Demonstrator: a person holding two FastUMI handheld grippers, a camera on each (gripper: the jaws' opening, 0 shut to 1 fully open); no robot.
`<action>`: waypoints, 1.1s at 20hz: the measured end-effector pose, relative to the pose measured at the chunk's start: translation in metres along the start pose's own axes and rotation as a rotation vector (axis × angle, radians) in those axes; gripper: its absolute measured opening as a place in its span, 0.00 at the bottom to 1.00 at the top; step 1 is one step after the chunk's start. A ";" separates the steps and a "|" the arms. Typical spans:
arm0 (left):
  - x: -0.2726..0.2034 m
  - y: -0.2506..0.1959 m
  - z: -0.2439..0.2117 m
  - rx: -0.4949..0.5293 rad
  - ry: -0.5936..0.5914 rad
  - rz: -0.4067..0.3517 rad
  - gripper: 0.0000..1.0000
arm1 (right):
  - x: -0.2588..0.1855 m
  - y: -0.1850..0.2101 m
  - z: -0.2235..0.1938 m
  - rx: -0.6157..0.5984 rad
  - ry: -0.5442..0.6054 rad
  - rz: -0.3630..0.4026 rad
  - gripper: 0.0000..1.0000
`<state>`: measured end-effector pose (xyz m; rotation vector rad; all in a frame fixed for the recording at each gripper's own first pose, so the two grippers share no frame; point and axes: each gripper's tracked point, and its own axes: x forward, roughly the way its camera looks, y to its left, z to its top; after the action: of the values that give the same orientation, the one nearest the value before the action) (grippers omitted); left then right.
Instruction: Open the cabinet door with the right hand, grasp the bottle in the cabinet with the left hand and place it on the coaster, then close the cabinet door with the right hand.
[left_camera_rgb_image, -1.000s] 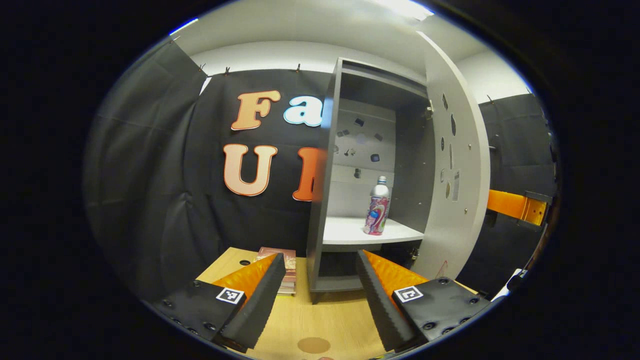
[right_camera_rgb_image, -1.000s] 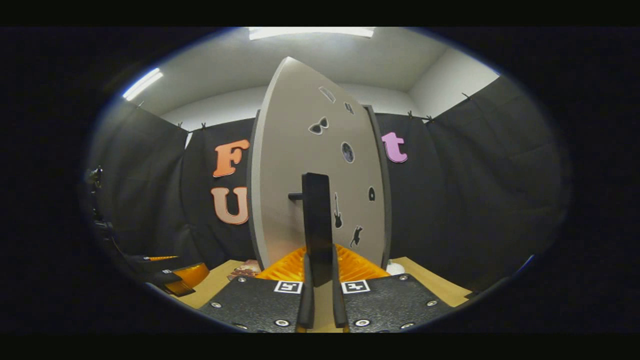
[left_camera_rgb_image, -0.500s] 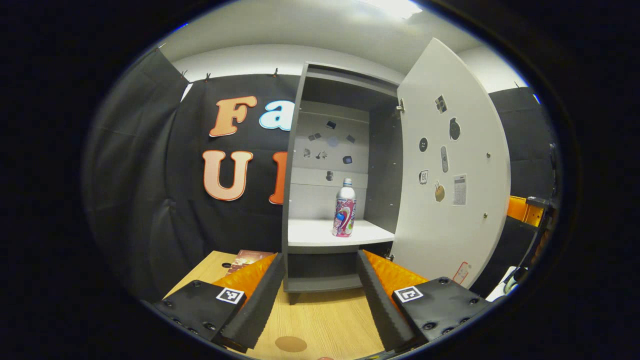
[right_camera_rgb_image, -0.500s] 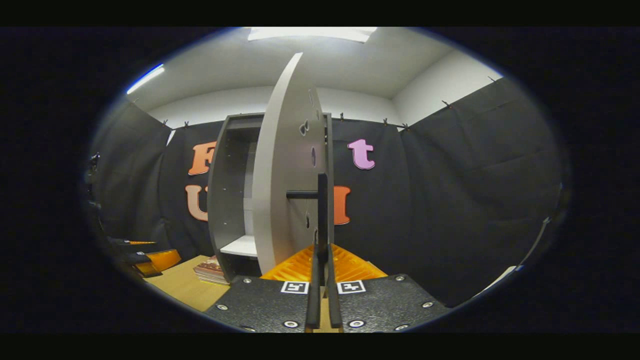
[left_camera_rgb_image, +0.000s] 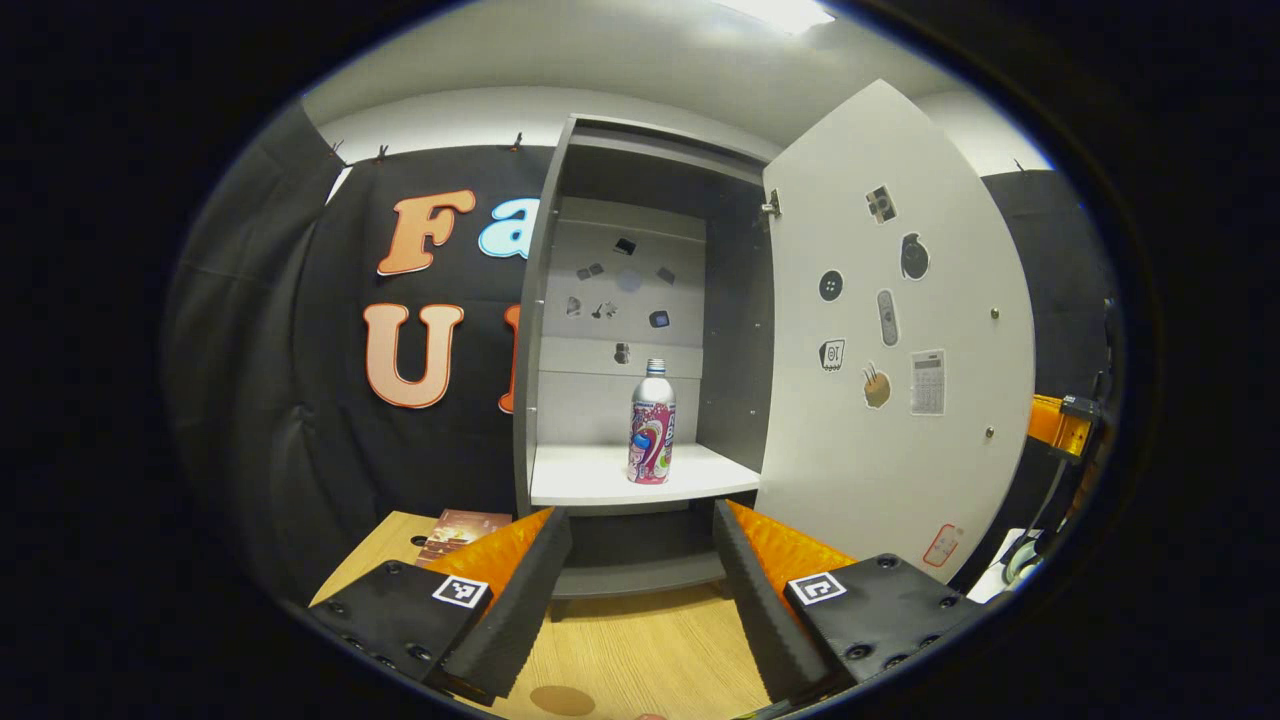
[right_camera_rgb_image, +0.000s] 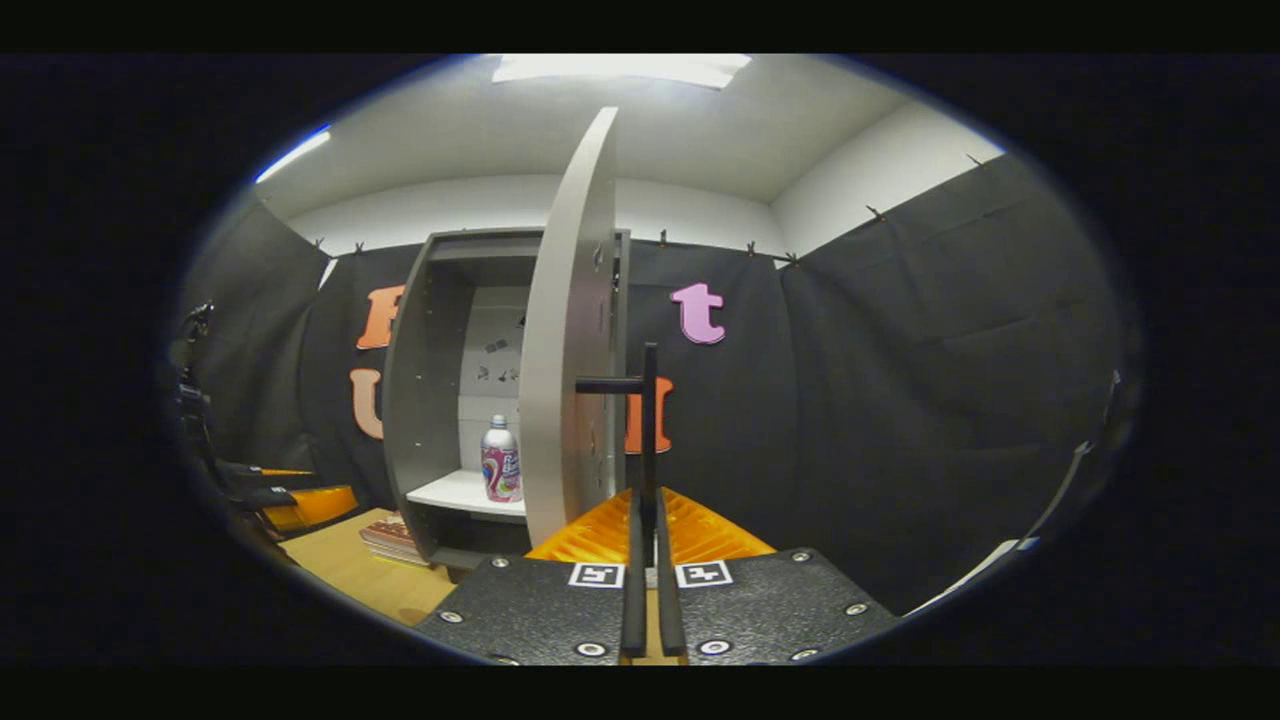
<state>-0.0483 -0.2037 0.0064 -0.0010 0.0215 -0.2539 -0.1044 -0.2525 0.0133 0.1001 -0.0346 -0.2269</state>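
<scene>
On the white shelf (left_camera_rgb_image: 600, 478) of the open cabinet (left_camera_rgb_image: 545, 330) the bottle (left_camera_rgb_image: 651, 424) stands upright. Both fingers of the right gripper (right_camera_rgb_image: 648, 560) are clamped on the door handle (right_camera_rgb_image: 648, 420), the door (left_camera_rgb_image: 890, 340) swung wide. Over the table (left_camera_rgb_image: 640, 650), the left gripper (left_camera_rgb_image: 640, 580) is spread open and holds nothing; the coaster (left_camera_rgb_image: 562, 700) lies below it.

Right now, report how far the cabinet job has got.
Done: the cabinet door stands wide open. In hand: the right gripper is shut on the door handle; the left gripper is open and faces the bottle on the shelf. Left: grasp the bottle, set it on the coaster, close the door.
</scene>
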 end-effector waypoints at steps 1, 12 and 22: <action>0.002 0.000 -0.002 -0.001 0.002 -0.004 0.93 | 0.000 -0.003 -0.001 0.011 0.002 -0.001 0.05; 0.012 -0.016 -0.001 0.003 0.003 -0.048 0.94 | -0.024 -0.040 0.010 -0.026 -0.007 -0.120 0.18; 0.007 -0.034 0.010 0.021 -0.026 -0.060 0.95 | -0.073 -0.028 0.020 -0.065 0.021 -0.137 0.29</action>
<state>-0.0497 -0.2379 0.0166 0.0160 -0.0070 -0.3142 -0.1828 -0.2648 0.0285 0.0403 0.0007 -0.3634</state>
